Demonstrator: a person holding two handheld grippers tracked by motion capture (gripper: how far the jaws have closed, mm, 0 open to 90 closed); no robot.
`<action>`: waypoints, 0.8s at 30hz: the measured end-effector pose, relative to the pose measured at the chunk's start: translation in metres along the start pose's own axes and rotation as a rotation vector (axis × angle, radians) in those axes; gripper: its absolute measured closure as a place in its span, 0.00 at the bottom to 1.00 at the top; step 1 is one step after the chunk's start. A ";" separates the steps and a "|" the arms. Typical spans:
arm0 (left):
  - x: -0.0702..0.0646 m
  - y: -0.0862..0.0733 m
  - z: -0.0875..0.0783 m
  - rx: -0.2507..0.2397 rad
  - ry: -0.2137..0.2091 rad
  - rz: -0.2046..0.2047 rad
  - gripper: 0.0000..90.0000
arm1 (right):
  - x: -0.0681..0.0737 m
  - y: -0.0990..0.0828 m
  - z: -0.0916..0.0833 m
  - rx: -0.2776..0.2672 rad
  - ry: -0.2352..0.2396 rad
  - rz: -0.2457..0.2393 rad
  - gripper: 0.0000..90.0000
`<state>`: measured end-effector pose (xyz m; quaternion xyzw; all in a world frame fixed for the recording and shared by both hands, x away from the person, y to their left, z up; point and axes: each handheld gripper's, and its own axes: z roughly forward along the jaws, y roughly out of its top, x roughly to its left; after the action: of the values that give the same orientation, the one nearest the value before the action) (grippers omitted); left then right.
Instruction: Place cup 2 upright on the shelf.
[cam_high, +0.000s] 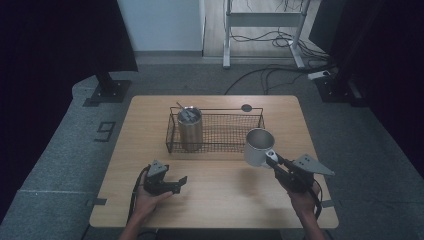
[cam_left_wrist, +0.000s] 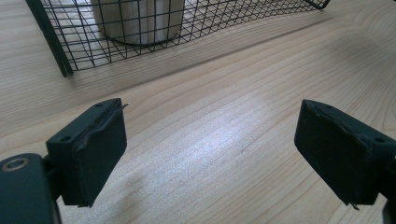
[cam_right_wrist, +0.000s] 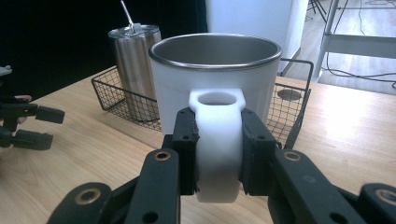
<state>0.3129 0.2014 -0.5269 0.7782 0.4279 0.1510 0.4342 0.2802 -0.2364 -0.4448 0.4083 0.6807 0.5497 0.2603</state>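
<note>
Mug (cam_high: 258, 146), white, was gripped by its handle in the closed right gripper (cam_high: 274, 159), near the wire basket (cam_high: 218, 148) holding a steel tumbler (cam_high: 190, 129); placing remained. The left gripper (cam_high: 179, 183) was held open, empty.

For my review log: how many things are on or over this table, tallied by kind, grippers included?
Drinking vessels: 2, a white mug and a steel tumbler with a straw
Wire baskets: 1, the black basket, tumbler inside
Handheld grippers: 2, left gripper and right gripper
Total: 5
</note>
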 end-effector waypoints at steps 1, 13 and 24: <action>0.000 0.000 0.000 0.000 0.000 0.000 0.11 | -0.001 0.001 0.001 -0.001 -0.001 -0.001 0.78; 0.000 -0.001 0.001 0.003 -0.002 -0.001 0.11 | -0.007 0.010 0.012 -0.008 -0.004 -0.002 0.78; -0.001 -0.001 0.001 0.000 -0.004 0.000 0.11 | -0.009 0.018 0.026 -0.012 -0.001 -0.001 0.78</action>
<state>0.3123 0.2005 -0.5279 0.7783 0.4273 0.1495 0.4351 0.3105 -0.2292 -0.4348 0.4066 0.6774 0.5536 0.2632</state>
